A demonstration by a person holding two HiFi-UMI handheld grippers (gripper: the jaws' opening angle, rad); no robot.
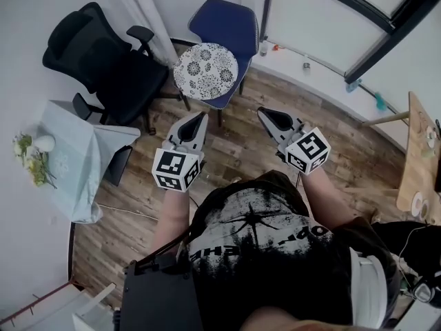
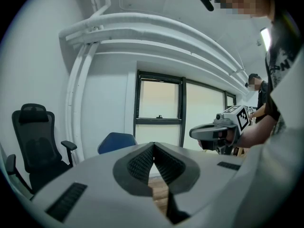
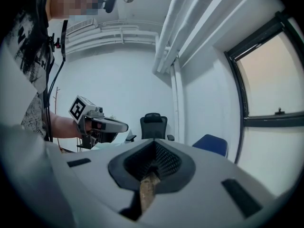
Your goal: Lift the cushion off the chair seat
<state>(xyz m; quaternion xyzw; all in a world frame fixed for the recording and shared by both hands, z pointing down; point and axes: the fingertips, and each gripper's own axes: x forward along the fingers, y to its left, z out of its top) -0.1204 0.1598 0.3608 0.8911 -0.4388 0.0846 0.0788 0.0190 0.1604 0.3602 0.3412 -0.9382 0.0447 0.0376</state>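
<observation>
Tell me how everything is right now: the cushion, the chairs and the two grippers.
Cushion: flat on its seat, not yet lifted.
Blue chair: upright, carrying the cushion.
Black office chair: upright, unoccupied.
Left gripper: shut, empty, away from the cushion.
Right gripper: shut, empty, away from the cushion.

Soft, even daylight fills my room; the window (image 2: 159, 103) glows washed-out and pale. Shadows on the floor (image 1: 234, 150) are faint. Both gripper views bulge, ringed by black corners, and my left gripper (image 2: 153, 146) looks soft up close.
</observation>
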